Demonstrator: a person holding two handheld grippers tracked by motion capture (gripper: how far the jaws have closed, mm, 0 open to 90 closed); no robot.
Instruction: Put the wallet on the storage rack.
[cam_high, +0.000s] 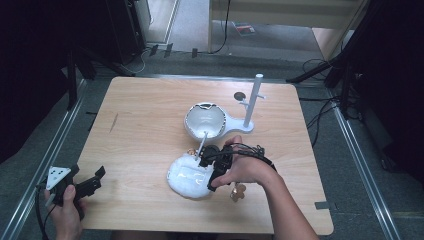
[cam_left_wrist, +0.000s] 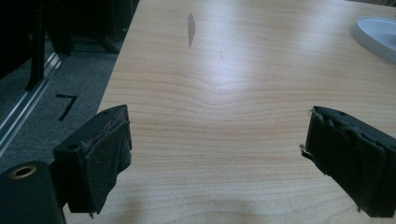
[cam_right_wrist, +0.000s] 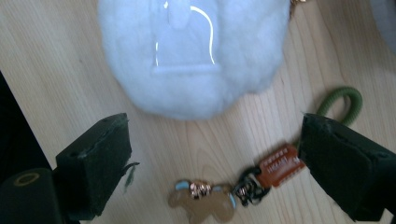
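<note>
High view showed the right tongs (cam_high: 212, 167) lowered over the near-right edge of the fluffy white pouch (cam_high: 189, 175) at mid-bench; the left tongs (cam_high: 95, 180) rested apart at the near-left corner of the bench (cam_high: 150, 105), probably parked so as not to obstruct. Right gripper view: jaws stood wide apart and held nothing; between them on the wood lay a keychain with a tan bear charm (cam_right_wrist: 201, 200), a brown tag (cam_right_wrist: 279, 164) and a green cord loop (cam_right_wrist: 343, 100), just beside the pouch (cam_right_wrist: 196, 60); the opening appeared set to straddle the charm. Left gripper view: jaws wide, empty, over bare wood. White stand (cam_high: 250, 102) and bowl-shaped dish (cam_high: 205, 120) sat beyond the pouch, apart from it.
</note>
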